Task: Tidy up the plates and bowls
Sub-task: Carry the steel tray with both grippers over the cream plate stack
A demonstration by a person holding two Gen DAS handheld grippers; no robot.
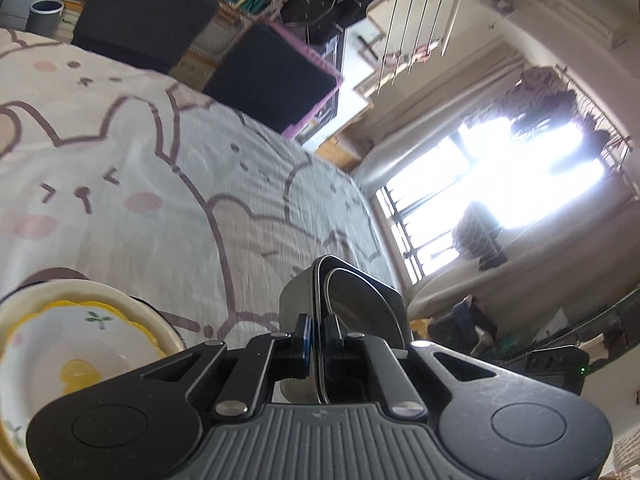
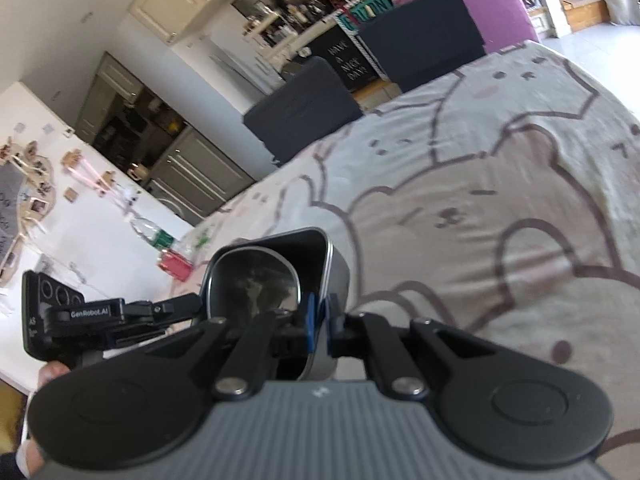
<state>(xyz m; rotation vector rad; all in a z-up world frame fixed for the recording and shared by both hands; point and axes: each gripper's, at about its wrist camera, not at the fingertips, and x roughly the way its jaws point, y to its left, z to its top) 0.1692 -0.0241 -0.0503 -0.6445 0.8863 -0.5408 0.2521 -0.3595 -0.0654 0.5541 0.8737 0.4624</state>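
Soft cloth [image 1: 168, 184] with big cartoon bears and bunnies drawn in brown lines covers the table. It looks a bit wrinkly and has pink cheek spots on it.

Both claws hold 1 shiny metal tray [image 1: 348, 300] up over the cloth. The tray is square with round corners, smooth and grey, with a thin rim. The left claw [image 1: 316, 336] is pinched nearly closed on one wall of the tray, with its blue pads on each side of the rim. The right claw [image 2: 318, 326] is pinched nearly closed on the other wall in the same way. Each claw is black with a ribbed grey body.

The left view shows things the right one does not. A round plate [image 1: 76, 340] sits on the cloth at the lower left, just beside the left claw. It is cream at the rim, with yellow shapes and little green leaves painted inside. That view also shows a bright window [image 1: 500, 184] with bars, and a grey cup [image 1: 45, 14] far back.

The right view shows the dark inside of the tray [image 2: 256, 280], which shines like a mirror. It shows the left claw [image 2: 188, 306] from the side, gripping the tray's far edge, with a hand [image 2: 54, 372] under it. It also shows white walls, grey cupboards [image 2: 192, 168] and dark chair backs [image 2: 304, 108] behind the table.
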